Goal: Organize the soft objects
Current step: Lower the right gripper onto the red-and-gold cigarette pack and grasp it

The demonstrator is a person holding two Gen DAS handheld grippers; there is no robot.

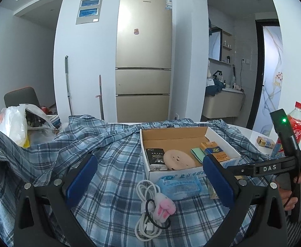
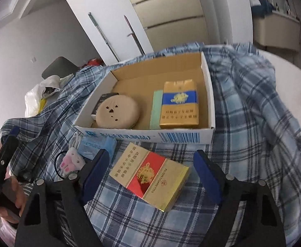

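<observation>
Cigarette pack [image 2: 149, 176], red and gold, lies flat on the checked cloth [image 2: 243, 113] between the jaws of our right gripper [image 2: 151, 171], just short of the cardboard box [image 2: 144, 138] ahead. Those jaws stand open, wide of the pack on both sides, not touching it. We judge it light, its glossy wrap a little slippery and its thin card walls easy to crush, so we would take it across the two long edges at mid-length, with a gentle squeeze. Our left gripper [image 1: 150, 177] hangs open and empty, with the cable [image 1: 145, 212], bunny hair tie [image 1: 164, 206] and mask packet [image 1: 179, 186] below and ahead of it.
</observation>
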